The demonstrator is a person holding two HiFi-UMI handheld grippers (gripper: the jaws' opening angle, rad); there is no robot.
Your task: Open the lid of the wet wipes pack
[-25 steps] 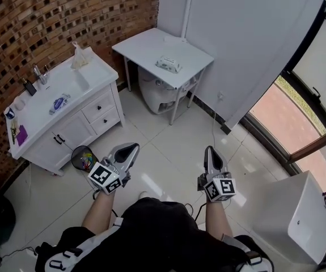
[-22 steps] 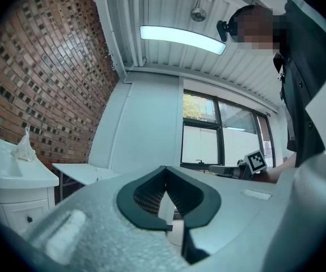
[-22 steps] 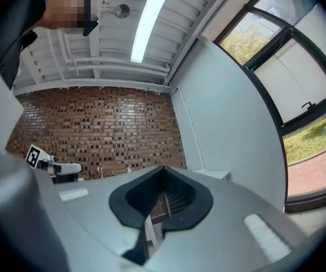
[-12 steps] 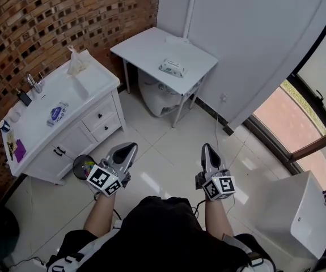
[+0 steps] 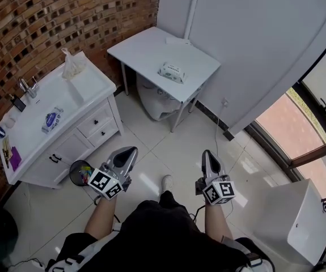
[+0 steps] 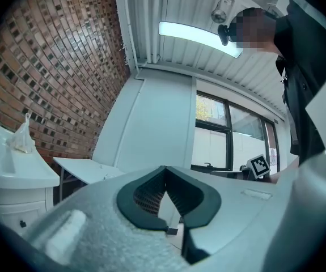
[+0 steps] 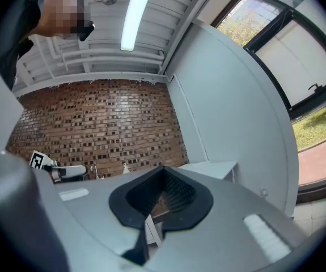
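Note:
A white wet wipes pack (image 5: 172, 71) lies on the small white table (image 5: 145, 50) by the wall, far ahead of both grippers. A second, blue-and-white pack (image 5: 50, 119) lies on the white vanity top (image 5: 77, 89) at the left. My left gripper (image 5: 127, 153) and right gripper (image 5: 207, 156) are held side by side over the tiled floor, both shut and empty. Looking along the left gripper (image 6: 164, 169), I see the table (image 6: 86, 168) low at the left. Beyond the right gripper (image 7: 163, 168) are the table (image 7: 211, 168) and the brick wall.
A toilet (image 5: 157, 98) stands under the table. A small bin (image 5: 80, 173) sits by the vanity's corner, close to my left gripper. A white unit (image 5: 299, 220) stands at the right below the glass door. A plastic bag (image 5: 71, 64) and a tap (image 5: 25, 86) are on the vanity.
The table and the vanity have drawn nearer as the person walked forward with both grippers. A shoe now shows between the grippers. Both stay shut.

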